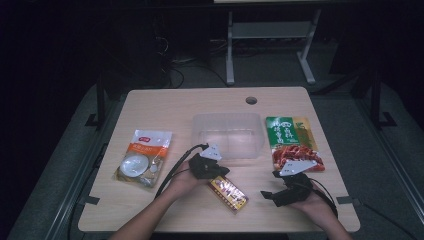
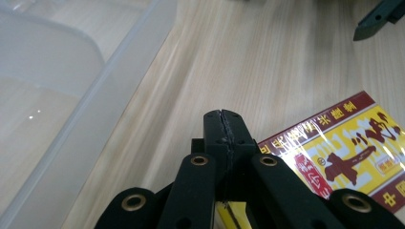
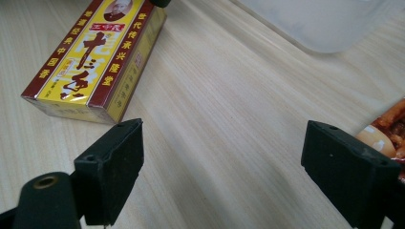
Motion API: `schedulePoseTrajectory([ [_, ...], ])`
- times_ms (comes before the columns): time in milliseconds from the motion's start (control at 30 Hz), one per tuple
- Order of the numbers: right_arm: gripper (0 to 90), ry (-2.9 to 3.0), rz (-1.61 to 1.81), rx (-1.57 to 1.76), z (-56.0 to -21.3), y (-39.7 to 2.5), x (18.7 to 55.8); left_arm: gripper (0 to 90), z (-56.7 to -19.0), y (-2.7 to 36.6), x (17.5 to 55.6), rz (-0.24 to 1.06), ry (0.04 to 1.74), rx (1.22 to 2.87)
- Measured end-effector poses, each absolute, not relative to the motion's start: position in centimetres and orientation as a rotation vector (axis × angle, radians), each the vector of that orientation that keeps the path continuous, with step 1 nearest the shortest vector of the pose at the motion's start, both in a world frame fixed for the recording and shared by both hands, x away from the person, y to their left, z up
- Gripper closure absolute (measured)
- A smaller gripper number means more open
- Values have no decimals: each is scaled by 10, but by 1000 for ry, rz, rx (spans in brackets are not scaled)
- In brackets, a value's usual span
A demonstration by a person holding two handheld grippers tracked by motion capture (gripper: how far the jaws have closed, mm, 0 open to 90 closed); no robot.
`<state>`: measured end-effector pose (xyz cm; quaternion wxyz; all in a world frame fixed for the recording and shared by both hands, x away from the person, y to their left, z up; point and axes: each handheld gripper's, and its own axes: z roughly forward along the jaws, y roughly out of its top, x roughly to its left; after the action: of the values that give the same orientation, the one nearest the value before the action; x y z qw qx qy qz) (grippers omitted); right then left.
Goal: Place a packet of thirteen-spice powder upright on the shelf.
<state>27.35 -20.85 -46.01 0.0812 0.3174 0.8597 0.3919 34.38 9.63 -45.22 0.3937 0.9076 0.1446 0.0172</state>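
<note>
The left claw (image 1: 216, 172) sits low over the wooden surface (image 1: 165, 107), the person's left forearm coming in from the bottom edge and angling up and to the right, the hand wrapped around the body of the tool. In the left gripper view its two black jaws are pressed flat together with no gap between the pads. They hang over the near end of the red and yellow box (image 2: 344, 143), but whether they pinch any part of it cannot be told, since the box's edge passes under the linkage. The box (image 1: 228, 192) lies flat, running away from this claw toward the person's side. Just ahead and to the left of the jaws stands the clear plastic tub (image 2: 71, 133), its rim close beside them.

The right claw (image 3: 224, 167) is held by the right hand (image 1: 312, 202) low over the surface, pointing toward the left claw, wrist near the front edge. Its jaws stand wide apart with nothing between them, only bare wood. The box (image 3: 90, 57) lies ahead of its left jaw, apart from it; a red snack packet (image 3: 389, 126) shows just behind its right jaw.
</note>
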Motion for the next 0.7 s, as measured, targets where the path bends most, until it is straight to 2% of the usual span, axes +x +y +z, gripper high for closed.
schedulePoseTrajectory([
  [167, 146, 2573, 1172, 950, -459, -208, 272, 898, -451, 106, 340, 46, 373, 2312],
  [267, 183, 2579, 1214, 922, -456, -206, 269, 898, -450, 113, 337, 48, 379, 2314],
  [400, 375, 2614, 1285, 832, -447, -195, 260, 898, -450, 114, 336, 45, 384, 2317],
  [600, 745, 2681, 1370, 659, -435, -168, 245, 898, -450, 113, 337, 49, 379, 2317],
  [700, 876, 2757, 1389, 578, -435, -146, 239, 898, -450, 114, 337, 49, 389, 2312],
])
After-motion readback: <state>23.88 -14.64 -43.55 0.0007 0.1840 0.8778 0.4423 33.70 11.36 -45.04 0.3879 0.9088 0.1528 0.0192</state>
